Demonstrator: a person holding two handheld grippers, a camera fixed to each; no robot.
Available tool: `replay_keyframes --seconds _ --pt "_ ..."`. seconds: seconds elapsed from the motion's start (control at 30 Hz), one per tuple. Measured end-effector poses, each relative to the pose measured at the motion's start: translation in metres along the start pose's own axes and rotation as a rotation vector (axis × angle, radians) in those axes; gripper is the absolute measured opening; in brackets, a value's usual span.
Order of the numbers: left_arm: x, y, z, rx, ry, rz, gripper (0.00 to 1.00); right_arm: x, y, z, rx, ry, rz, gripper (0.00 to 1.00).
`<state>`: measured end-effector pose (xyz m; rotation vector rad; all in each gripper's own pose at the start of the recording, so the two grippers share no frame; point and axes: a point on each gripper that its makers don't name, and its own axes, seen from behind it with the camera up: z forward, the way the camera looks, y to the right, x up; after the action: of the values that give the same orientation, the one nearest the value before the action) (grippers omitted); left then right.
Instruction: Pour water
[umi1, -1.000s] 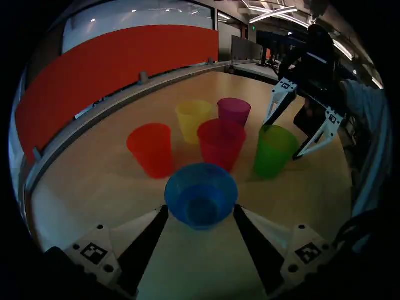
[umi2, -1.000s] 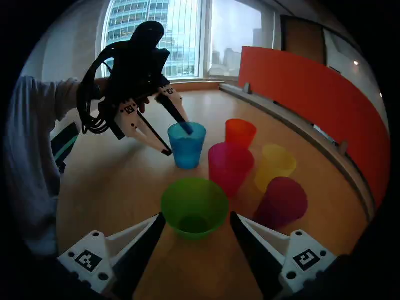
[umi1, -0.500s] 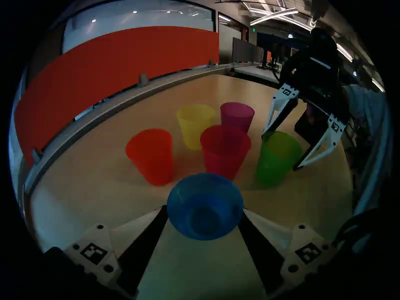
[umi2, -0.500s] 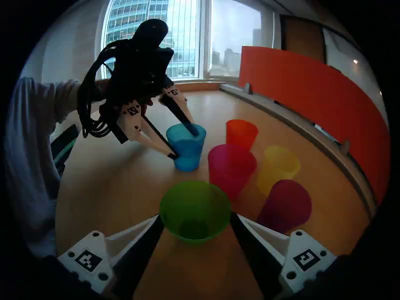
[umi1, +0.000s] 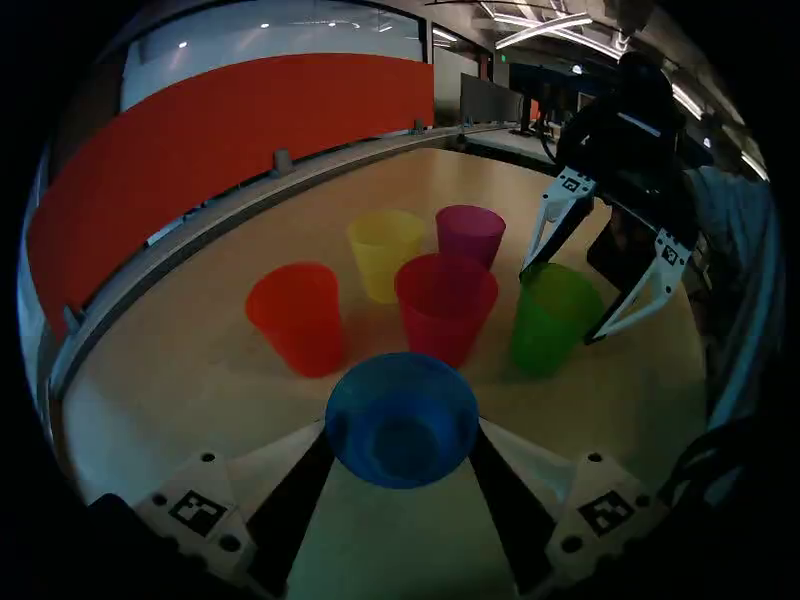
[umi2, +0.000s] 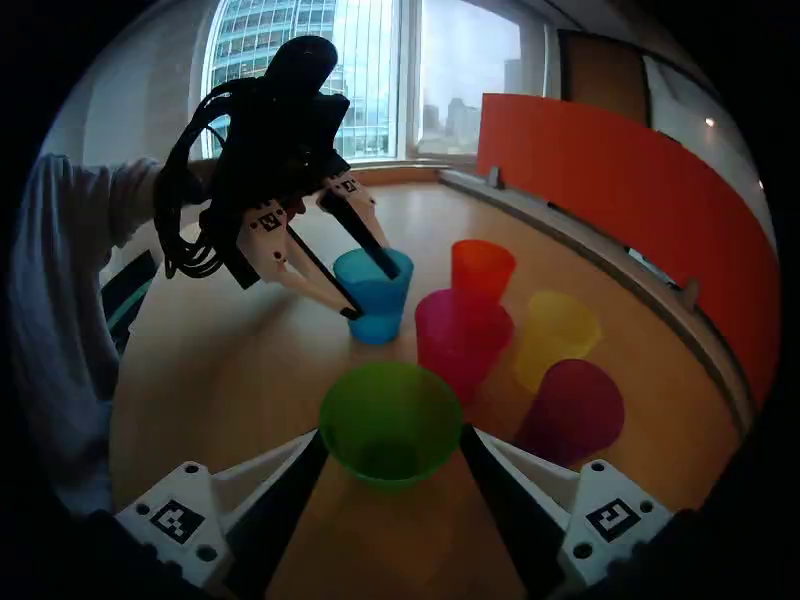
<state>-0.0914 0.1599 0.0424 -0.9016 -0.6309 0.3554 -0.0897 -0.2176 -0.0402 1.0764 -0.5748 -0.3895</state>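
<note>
Left claw (umi1: 400, 435) closed narrow on translucent blue plastic cup (umi1: 401, 405), lower centre of left gripper view. Right claw (umi2: 392, 435) clamps translucent green plastic cup (umi2: 390, 415), lower centre of right gripper view. Four other coloured cups (umi1: 445, 305) cluster between them on wooden counter (umi1: 200, 370); blue cup possibly lifted, unclear

The left tool (umi1: 400, 432) and right tool (umi2: 390, 432) share white fingers (umi2: 245, 478) lined with black pads (umi2: 288, 495), each base bearing a square black-and-white marker (umi2: 177, 522). The left tool's body (umi2: 280, 130) is black, hung with looped black cables (umi2: 178, 235); the person's sleeve (umi2: 60, 300) is pale grey.
</note>
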Motion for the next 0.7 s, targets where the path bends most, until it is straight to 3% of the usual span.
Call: replay_keyframes --seconds 0.27,0.43,0.7 --pt "0.0000 0.0006 0.0000 0.003 -0.002 0.000 0.86 0.0027 -0.0019 0.0039 0.004 0.016 0.014 1.00" --pt "0.0006 0.0010 -0.0002 0.004 -0.001 -0.001 0.86 0.0015 -0.0035 0.0061 0.009 0.013 0.022 0.92" --pt "0.0052 0.0003 -0.0028 0.012 0.018 -0.011 0.86 0.0012 -0.0068 0.0011 0.010 0.017 0.035 0.91"
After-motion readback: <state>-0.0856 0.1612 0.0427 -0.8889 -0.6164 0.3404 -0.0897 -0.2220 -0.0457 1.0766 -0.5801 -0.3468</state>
